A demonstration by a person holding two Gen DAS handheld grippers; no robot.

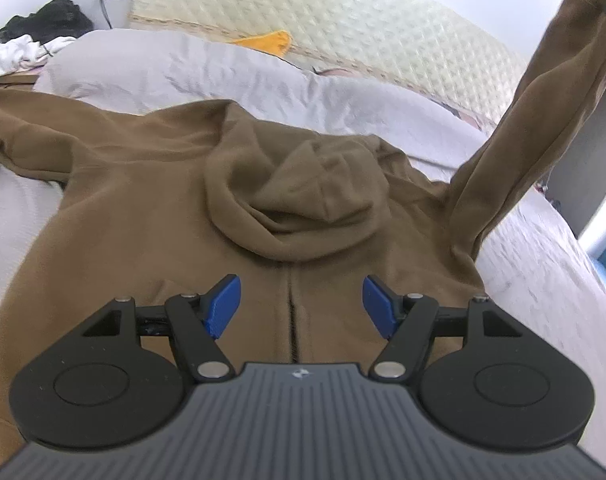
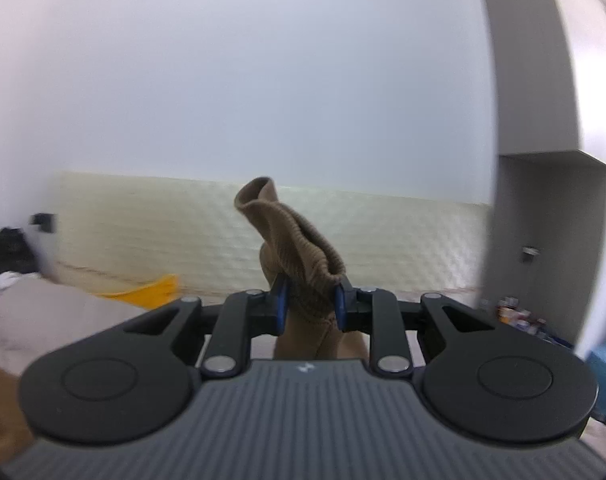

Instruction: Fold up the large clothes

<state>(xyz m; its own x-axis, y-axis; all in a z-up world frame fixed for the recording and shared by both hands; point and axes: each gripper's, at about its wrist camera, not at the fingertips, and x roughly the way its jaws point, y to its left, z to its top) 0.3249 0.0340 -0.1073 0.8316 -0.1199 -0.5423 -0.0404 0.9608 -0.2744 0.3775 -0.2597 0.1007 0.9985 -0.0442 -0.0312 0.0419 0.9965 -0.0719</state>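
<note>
Hoodie [image 1: 151, 216] lies spread front-up on my bed [image 1: 543, 280], brown, zip running down the middle, hood [image 1: 299, 196] bunched at the collar.

Left wrist view: my left gripper [image 1: 301, 306] hangs over the chest of the hoodie w/ its blue pads [image 1: 223, 304] well apart, nothing between them, zip line showing in the gap. One sleeve lies flat out to the far left. The other sleeve [image 1: 543, 120] is pulled up off the bed at right, stretched toward the top right corner, where a dark bit of my other tool shows at the cuff. Far side: grey pillows [image 1: 163, 64], a yellow cloth [image 1: 271, 42], a padded cream headboard [image 1: 343, 12], and a heap of black & white clothes [image 1: 35, 40] far left.

Right wrist view: my right gripper [image 2: 309, 304] is clamped on the ribbed cuff [image 2: 299, 240] of that sleeve, pads pressing it from both sides, cuff end sticking up past the fingertips, sleeve cloth dropping under the tool. Beyond: headboard, yellow cloth low left, pale wall [image 2: 263, 80], grey wardrobe [image 2: 543, 80] at right. Picture is blurred.
</note>
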